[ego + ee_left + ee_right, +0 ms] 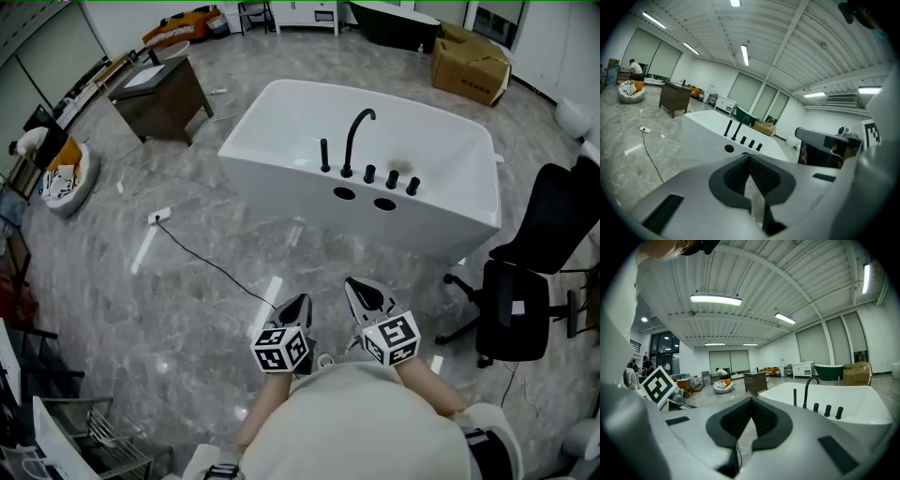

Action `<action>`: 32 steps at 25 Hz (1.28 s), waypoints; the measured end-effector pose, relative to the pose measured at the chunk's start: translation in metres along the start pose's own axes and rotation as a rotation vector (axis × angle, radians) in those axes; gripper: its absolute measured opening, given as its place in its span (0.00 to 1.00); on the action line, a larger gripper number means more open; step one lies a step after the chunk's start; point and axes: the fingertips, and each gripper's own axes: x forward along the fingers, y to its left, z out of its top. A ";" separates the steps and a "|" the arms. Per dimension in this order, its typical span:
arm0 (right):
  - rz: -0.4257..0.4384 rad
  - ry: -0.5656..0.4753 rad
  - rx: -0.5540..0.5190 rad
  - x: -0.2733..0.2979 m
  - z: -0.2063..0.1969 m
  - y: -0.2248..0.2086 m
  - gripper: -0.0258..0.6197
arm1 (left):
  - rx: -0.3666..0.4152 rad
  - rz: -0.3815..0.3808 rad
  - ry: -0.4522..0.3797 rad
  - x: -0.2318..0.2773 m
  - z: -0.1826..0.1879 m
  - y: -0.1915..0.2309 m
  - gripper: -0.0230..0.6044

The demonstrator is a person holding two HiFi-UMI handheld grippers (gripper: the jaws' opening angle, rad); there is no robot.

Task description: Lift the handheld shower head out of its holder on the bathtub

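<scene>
Handheld shower head point(324, 155): slim black stick, upright in its holder on the near rim of the white bathtub point(281, 183), leftmost of the black fittings. Just right of it is the gooseneck spout point(357, 141), then three short black knobs point(392, 178) in a row. Two round holes point(344, 194) sit in the tub's near side, just below the fittings. Nothing touches the shower head.

Left claw point(302, 302): jaws pressed together at the tips, nothing between them; only floor shows through the gap behind the pads. Right claw point(356, 286): same, closed tight, empty. Both are held side by side close in front of the person's body, aimed toward the tub and a little downward, well apart from it. Grey marble floor point(216, 234) lies between claws and tub.

Around: black office chair point(530, 281) near the tub's right end. Cardboard box point(469, 64) beyond the tub. Dark wooden cabinet point(161, 94) off to the left rear. A black cable point(211, 264) runs across the floor from a white power strip point(158, 216) toward the person.
</scene>
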 end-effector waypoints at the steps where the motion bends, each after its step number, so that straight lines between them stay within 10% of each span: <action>1: -0.001 0.000 0.004 -0.001 -0.001 0.003 0.07 | 0.000 -0.002 -0.002 -0.002 0.000 0.000 0.07; 32: -0.052 0.035 0.089 0.025 -0.015 0.009 0.07 | -0.024 -0.035 0.039 0.001 -0.008 0.033 0.07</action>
